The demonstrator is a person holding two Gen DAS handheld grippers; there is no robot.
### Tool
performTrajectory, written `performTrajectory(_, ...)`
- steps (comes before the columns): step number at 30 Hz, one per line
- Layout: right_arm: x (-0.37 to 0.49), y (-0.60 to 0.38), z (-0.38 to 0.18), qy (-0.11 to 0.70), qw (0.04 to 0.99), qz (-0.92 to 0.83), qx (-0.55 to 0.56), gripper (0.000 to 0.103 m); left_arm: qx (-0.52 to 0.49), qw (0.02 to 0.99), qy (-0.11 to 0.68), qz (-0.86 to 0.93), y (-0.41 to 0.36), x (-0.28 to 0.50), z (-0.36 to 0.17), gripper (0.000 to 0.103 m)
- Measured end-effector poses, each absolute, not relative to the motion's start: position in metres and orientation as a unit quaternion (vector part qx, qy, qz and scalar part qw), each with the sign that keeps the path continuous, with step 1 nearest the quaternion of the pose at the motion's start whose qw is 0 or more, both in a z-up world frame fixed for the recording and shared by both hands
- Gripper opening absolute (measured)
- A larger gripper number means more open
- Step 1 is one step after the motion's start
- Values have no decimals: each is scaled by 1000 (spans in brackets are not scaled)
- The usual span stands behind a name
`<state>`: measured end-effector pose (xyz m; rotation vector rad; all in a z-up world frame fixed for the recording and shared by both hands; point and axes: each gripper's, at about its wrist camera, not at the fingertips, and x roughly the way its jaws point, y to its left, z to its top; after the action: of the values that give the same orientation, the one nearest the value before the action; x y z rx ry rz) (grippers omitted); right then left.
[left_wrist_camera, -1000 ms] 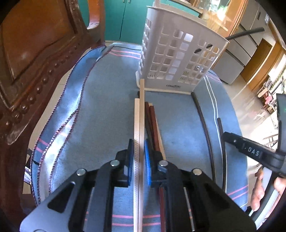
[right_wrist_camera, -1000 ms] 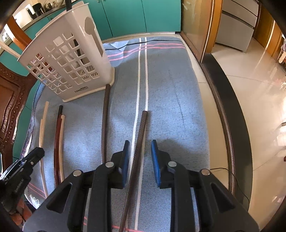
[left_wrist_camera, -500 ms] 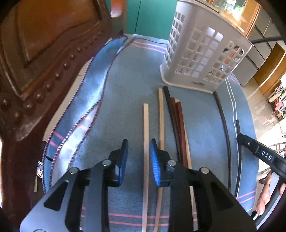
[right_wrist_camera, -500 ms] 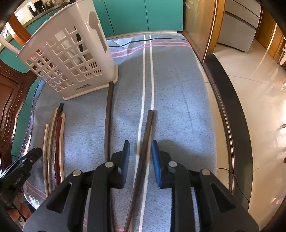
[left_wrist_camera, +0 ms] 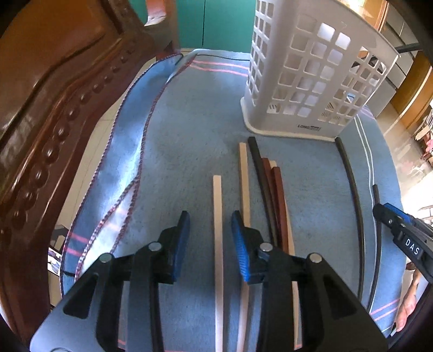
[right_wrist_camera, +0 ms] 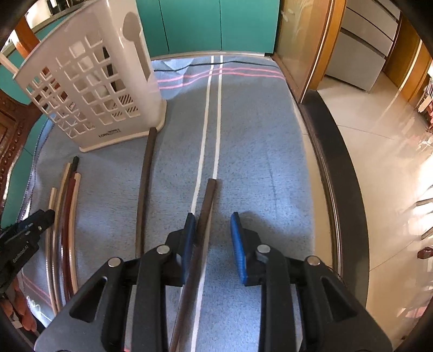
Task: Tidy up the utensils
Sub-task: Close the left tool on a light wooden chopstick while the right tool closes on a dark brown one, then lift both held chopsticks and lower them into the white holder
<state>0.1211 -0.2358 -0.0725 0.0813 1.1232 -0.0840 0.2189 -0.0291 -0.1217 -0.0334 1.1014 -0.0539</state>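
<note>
Jaws apart; chopsticks in basket [right_wrist_camera: 89, 89]

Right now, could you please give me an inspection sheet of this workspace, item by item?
Surface: blue towel with white and pink stripes, spread flat, left edge rumpled.
Job's things: white utensil basket upright, some sticks already inside; pale chopstick; a bundle of pale, black and red-brown ones; two dark chopsticks lying apart.
Clutter: nothing seen.
Grippers: left gripper open, straddling the pale chopstick; right gripper open around one dark chopstick.
Cables: thin black cable across the towel's far end.
Surroundings: carved wooden chair, teal cabinets, tiled floor.
</note>
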Motion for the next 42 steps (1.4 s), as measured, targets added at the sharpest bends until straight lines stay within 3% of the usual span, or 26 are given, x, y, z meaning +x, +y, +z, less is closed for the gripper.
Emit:
performTrajectory(9,131,-225,-73,539,841,-39,23,25,13,840,541,-38,-36,240,-123,35)
performTrajectory(11,132,-230,-73,542,838,-29,51,10,18,845,533,-46,-39,239,-122,15)
performTrajectory(13,135,-236,-72,543,836,-22,77,9,26,848,528,-46,-42,238,-122,8)
performTrajectory(20,120,-244,-25,495,861,4,119,6,-13,878,473,-67,-36,220,-83,7)
performTrajectory(33,56,-256,159,283,942,79,164,7,-83,954,245,-155,-21,155,117,7)
performTrajectory(38,58,-262,212,177,964,64,189,7,-142,968,153,-140,-9,171,162,7)
performTrajectory(42,66,-261,221,98,974,28,200,7,-151,977,95,-116,-5,186,166,7)
